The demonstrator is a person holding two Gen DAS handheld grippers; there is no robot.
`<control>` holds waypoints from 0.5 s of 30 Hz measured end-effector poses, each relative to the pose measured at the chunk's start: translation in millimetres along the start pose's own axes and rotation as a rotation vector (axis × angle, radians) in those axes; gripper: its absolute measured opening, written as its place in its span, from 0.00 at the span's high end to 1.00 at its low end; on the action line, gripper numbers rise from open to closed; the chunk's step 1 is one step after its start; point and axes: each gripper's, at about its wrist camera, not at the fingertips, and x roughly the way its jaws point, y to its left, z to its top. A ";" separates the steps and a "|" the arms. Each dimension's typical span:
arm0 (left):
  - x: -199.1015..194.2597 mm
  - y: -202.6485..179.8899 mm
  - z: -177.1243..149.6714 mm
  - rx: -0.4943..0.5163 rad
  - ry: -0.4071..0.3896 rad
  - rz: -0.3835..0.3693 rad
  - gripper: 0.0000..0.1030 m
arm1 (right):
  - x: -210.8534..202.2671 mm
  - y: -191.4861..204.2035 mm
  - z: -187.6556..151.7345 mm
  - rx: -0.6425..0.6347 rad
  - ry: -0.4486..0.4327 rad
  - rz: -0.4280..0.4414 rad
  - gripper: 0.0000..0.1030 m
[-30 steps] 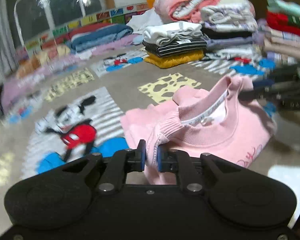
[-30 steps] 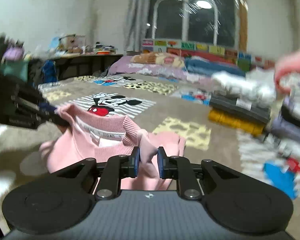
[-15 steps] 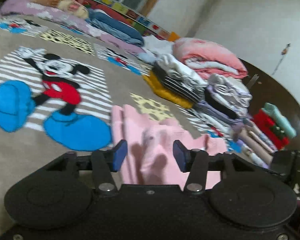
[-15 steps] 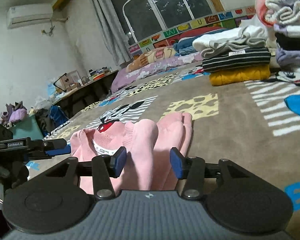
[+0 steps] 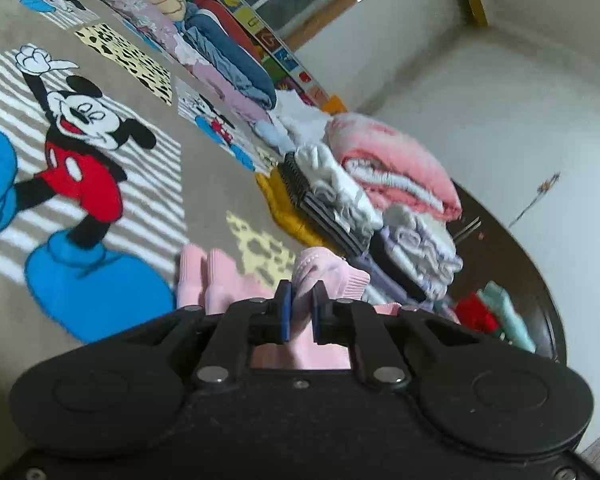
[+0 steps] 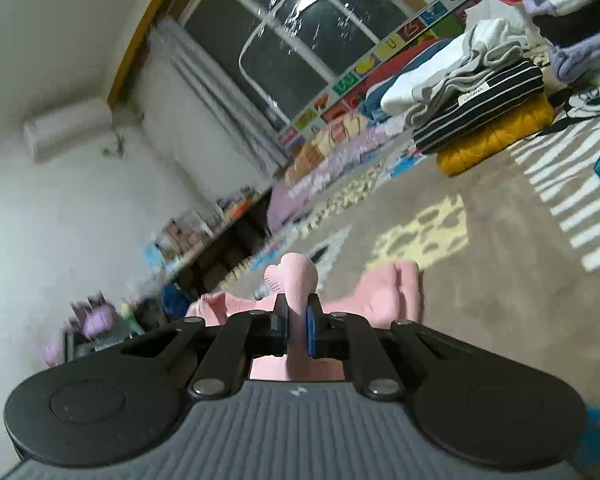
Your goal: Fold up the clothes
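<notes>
A pink sweater (image 5: pixel 228 280) lies folded on the cartoon-mouse bedspread (image 5: pixel 80 152), its two ribbed cuffs side by side. In the left wrist view my left gripper (image 5: pixel 299 310) is closing its jaws on a raised ribbed fold (image 5: pixel 332 272) of the sweater, and the blue pads press on the fabric. In the right wrist view my right gripper (image 6: pixel 297 328) is shut on another raised pink fold (image 6: pixel 296 276) of the same sweater (image 6: pixel 380 292). Both views are tilted. The gripper bodies hide most of the sweater.
Stacks of folded clothes (image 5: pixel 332 200) and a pink blanket (image 5: pixel 388 168) sit beyond the sweater, beside a dark curved headboard (image 5: pixel 520 260). The striped and yellow stack (image 6: pixel 480 112) shows at the right. Bedding lines the window wall (image 6: pixel 340 144). A cluttered desk (image 6: pixel 204 232) stands at the left.
Both grippers let go of the pink sweater, opened over it lying flat, then shut again on new folds. Both views have rolled to a tilt.
</notes>
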 end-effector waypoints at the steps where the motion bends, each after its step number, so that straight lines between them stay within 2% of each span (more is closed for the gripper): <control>1: 1.6 0.4 4.1 -0.002 -0.005 -0.007 0.93 | 3.3 -2.2 3.0 0.015 -0.007 0.008 0.90; 9: 32.4 30.2 28.2 -0.075 0.011 0.018 0.93 | 44.1 -35.0 24.7 0.160 -0.042 0.037 0.90; 15: 51.5 59.9 25.8 -0.168 0.075 0.057 0.93 | 60.6 -62.9 17.6 0.276 0.007 -0.029 0.90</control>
